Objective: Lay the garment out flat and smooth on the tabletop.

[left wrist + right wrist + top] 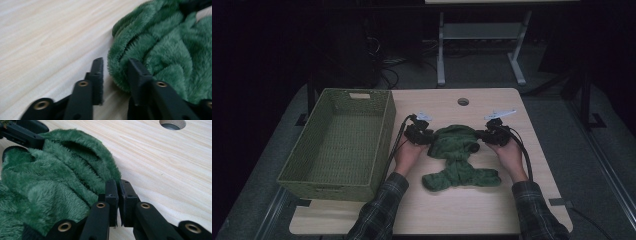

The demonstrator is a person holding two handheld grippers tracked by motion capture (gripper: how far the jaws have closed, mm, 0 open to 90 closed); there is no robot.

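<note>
The left claw [115, 65] stands spread around a fold of the fluffy green fleece cloth [457, 155]; the right claw [118, 188] is pressed together at its edge. Likely mid-fold; next needs a fresh grip.

Dark plaid flannel sleeves [379, 212] on both forearms. Two matte-black plastic two-jaw grippers w/ brass rivets [41, 105], grey triangular top plates [500, 114], thick black trailing cables [525, 155].
</note>
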